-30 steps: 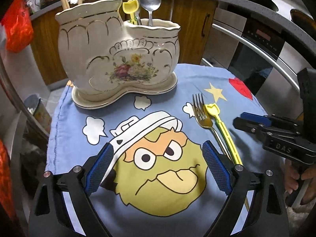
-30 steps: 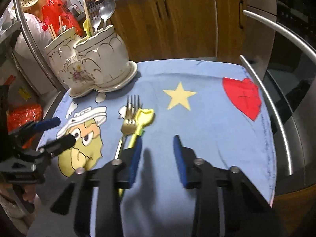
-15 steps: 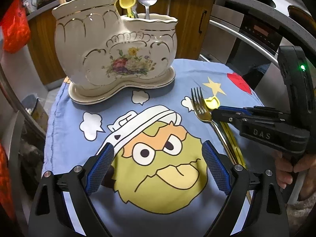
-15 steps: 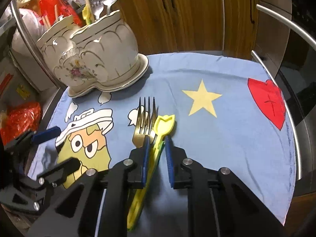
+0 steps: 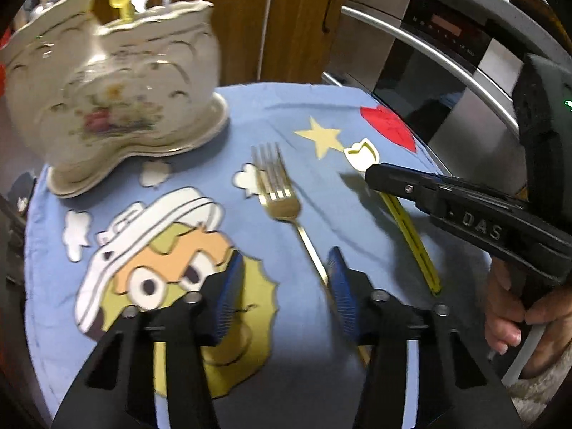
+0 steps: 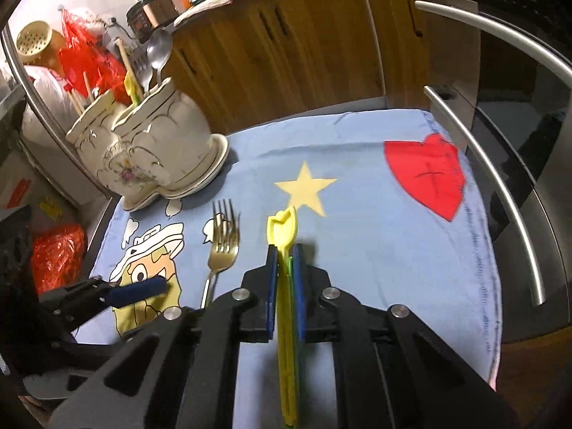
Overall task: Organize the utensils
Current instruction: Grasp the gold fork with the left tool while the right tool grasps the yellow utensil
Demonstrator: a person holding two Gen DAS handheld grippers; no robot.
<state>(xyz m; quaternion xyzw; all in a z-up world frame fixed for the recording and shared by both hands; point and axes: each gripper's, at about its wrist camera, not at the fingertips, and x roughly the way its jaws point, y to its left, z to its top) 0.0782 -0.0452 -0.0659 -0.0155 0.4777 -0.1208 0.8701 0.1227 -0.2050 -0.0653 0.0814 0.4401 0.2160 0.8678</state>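
— Pinched now: right gripper clamped tight on the yellow plastic utensil, pulled away from the fork.

— Lifted clear of the cloth?

— Hard to say; sits mid-cloth, below the star.

— And the left gripper?

— Closing, blue pads astride the fork handle near the cloth's front edge, not pressing yet.

— Count?

— One fork, one yellow piece out; several more already standing in the ceramic holder, back-left corner.

Gold fork lies flat beside yellow plastic utensil, tines toward holder.
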